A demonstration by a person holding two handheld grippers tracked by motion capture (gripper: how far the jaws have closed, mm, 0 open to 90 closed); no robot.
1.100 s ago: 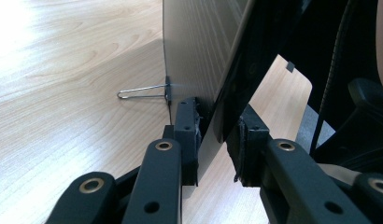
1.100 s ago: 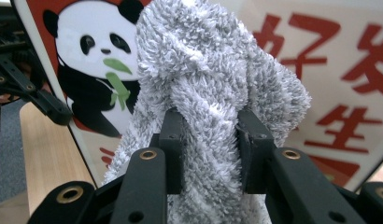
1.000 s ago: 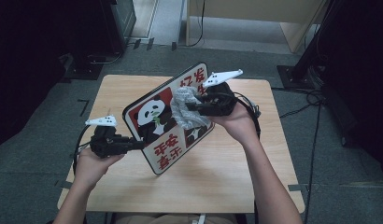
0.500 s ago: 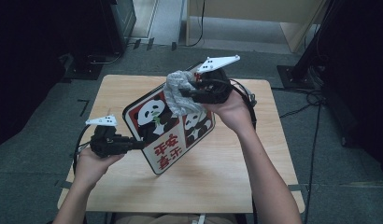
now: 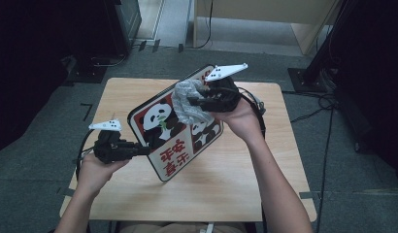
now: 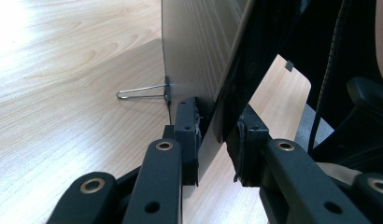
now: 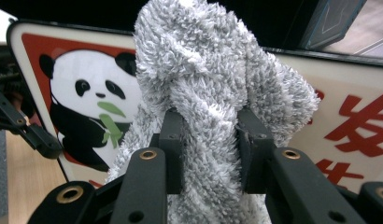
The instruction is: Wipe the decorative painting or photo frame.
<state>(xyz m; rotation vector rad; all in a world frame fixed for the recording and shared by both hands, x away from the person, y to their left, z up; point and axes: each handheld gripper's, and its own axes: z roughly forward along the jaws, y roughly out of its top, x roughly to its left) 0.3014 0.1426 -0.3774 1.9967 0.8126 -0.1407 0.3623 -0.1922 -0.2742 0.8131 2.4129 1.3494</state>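
Note:
A panda sign, red and white with red characters, stands tilted on its edge on the wooden table. My left gripper is shut on its lower left edge; in the left gripper view the pads pinch the thin board. My right gripper is shut on a grey fluffy cloth that lies against the upper part of the sign's face. In the right gripper view the cloth bulges between the jaws and hides the middle of the sign.
A wire stand juts from the sign's back onto the table. Black cables lie at the table's right side behind my right hand. Dark equipment and a stand base surround the table on the grey floor.
My right gripper carried the cloth a little up and left across the sign's face, then slightly back down. The left gripper and the sign have stayed put.

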